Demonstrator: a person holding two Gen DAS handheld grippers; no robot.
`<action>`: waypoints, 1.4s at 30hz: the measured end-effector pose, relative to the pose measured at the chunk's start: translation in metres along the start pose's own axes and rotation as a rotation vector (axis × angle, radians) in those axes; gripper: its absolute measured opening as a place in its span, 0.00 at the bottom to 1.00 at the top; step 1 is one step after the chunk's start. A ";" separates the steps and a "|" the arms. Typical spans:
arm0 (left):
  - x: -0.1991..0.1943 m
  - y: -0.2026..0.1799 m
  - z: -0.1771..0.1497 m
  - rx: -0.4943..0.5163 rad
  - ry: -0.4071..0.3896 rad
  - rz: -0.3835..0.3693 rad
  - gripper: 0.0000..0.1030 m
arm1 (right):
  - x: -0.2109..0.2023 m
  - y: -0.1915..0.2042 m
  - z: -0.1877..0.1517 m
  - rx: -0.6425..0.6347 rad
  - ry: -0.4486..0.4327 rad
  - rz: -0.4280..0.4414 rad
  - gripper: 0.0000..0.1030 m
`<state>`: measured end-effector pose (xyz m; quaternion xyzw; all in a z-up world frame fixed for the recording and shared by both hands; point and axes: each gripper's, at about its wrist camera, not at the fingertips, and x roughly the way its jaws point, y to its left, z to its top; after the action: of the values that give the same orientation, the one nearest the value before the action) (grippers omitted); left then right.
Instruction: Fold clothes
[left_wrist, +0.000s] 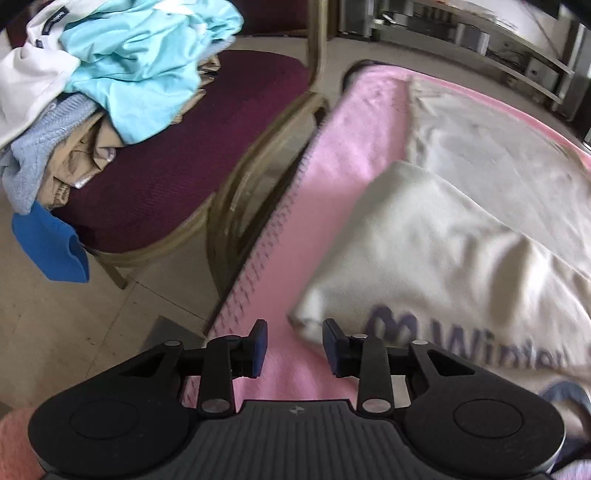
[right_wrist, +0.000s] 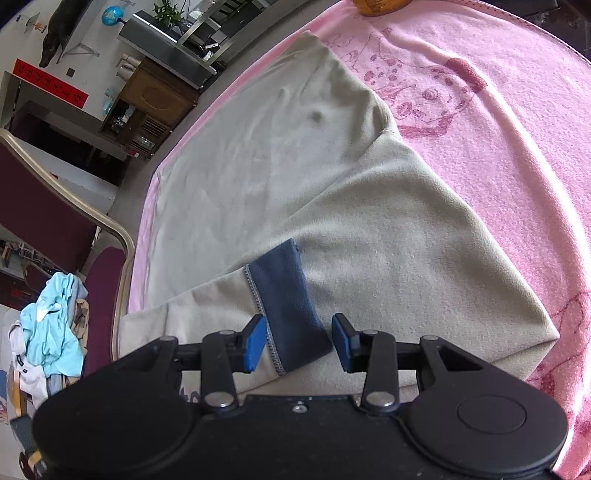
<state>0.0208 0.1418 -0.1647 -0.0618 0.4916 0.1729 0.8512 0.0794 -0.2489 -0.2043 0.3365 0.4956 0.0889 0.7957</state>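
Note:
A cream sweatshirt (left_wrist: 461, 229) with purple lettering lies partly folded on the pink blanket (left_wrist: 343, 155). My left gripper (left_wrist: 294, 345) is open just above the blanket, beside the garment's left folded corner, nothing between its blue pads. In the right wrist view the same sweatshirt (right_wrist: 280, 162) has a sleeve folded across its body, ending in a navy cuff (right_wrist: 291, 302). My right gripper (right_wrist: 299, 341) is open, hovering over that cuff; the cuff's end shows between the fingers but the pads stand apart from it.
A maroon chair (left_wrist: 177, 162) with a gold frame stands left of the blanket, heaped with clothes: a light teal shirt (left_wrist: 147, 59), white, pale blue and tan items. A blue cloth (left_wrist: 48, 247) hangs off its seat. Shelving and cabinets (right_wrist: 155, 99) stand beyond the blanket's far edge.

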 end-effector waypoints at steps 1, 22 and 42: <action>0.000 -0.002 -0.001 0.013 0.002 -0.002 0.32 | 0.000 -0.001 0.000 0.004 -0.001 0.002 0.37; -0.034 -0.024 -0.014 0.059 -0.233 -0.012 0.34 | -0.003 0.014 -0.007 -0.109 -0.093 -0.051 0.35; -0.048 0.011 -0.008 -0.171 -0.303 -0.026 0.34 | -0.087 0.048 -0.031 -0.342 -0.440 0.021 0.04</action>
<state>-0.0118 0.1385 -0.1271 -0.1135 0.3405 0.2104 0.9093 0.0192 -0.2400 -0.1193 0.2138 0.2853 0.1043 0.9284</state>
